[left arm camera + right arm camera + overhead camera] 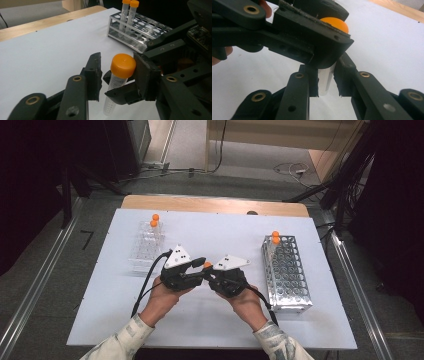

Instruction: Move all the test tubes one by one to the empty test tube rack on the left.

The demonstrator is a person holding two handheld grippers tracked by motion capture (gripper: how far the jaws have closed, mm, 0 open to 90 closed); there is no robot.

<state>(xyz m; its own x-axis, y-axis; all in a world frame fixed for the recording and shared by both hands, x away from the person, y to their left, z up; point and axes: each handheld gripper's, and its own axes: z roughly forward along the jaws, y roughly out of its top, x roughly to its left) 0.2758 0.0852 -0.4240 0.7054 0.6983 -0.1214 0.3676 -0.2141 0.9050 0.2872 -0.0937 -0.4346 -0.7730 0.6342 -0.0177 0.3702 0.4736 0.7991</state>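
Here, an orange-capped test tube [119,80] stands roughly upright above the white table [215,320], between the two grippers at its middle; the right gripper [325,83] is clenched on the tube's clear body; the left gripper [117,72] brackets the orange cap, one pad touching it, the other just off; farther right stands a metal rack [289,272] holding two tubes; at left, a clear rack [145,245].
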